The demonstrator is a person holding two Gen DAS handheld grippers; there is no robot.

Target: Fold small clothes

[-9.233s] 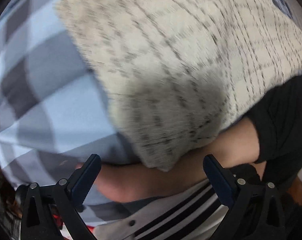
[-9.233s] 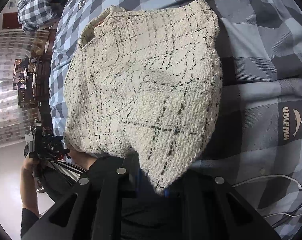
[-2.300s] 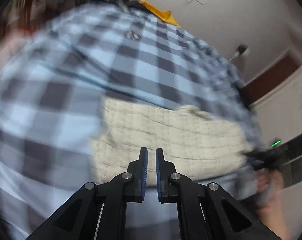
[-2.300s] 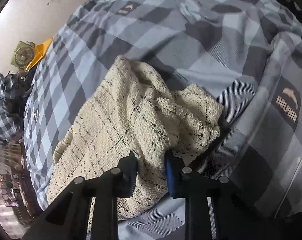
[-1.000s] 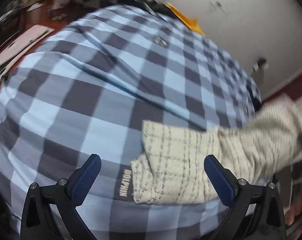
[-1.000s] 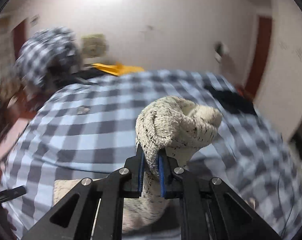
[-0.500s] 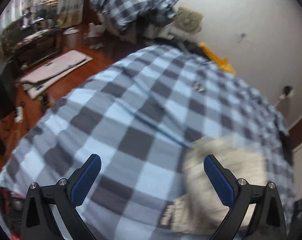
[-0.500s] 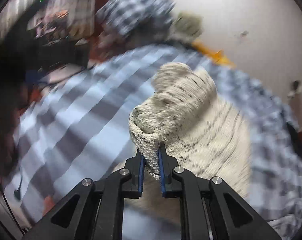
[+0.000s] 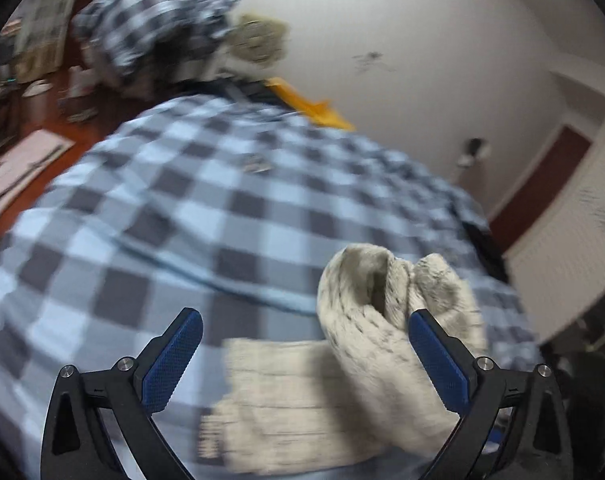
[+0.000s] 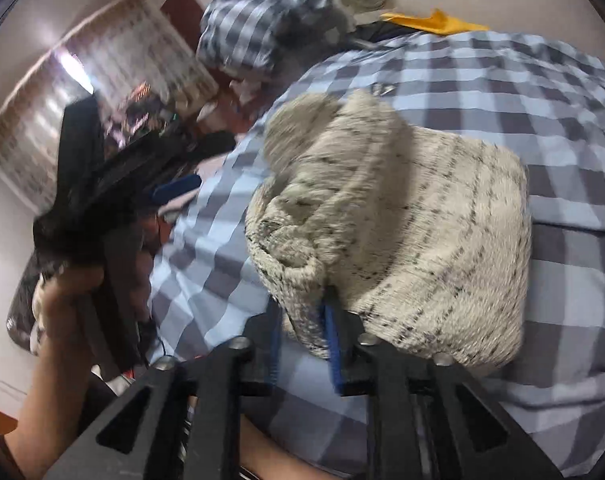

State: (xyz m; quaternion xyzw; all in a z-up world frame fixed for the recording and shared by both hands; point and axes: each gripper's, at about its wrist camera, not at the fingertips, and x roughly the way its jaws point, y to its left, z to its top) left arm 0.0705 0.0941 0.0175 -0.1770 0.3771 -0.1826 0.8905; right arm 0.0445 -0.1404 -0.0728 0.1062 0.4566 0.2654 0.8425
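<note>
The cream knitted garment with thin dark check lines (image 10: 414, 236) lies on the bed covered in a blue-and-grey checked duvet (image 10: 542, 92), near the bed's close edge. In the right wrist view its flat, already doubled body spreads to the right, while a bunched, rolled edge rises at the left of the heap and runs straight down into the right gripper (image 10: 304, 344). That gripper's jaws are opening, with the rolled edge between the blue pads; whether the pads still press on it cannot be told through the blur.

In the left wrist view the same raised fold stands at lower right, just behind the right-hand blue pad, and the flat part stretches leftward across the gap of the left gripper (image 9: 302, 356). Its jaws are wide apart and hold nothing, hovering above the cloth.

The garment's long axis seems to run across both views, from the flat part to the raised fold. The right gripper is the nearer, at the fold itself; the left gripper looks better placed for the flat end.
</note>
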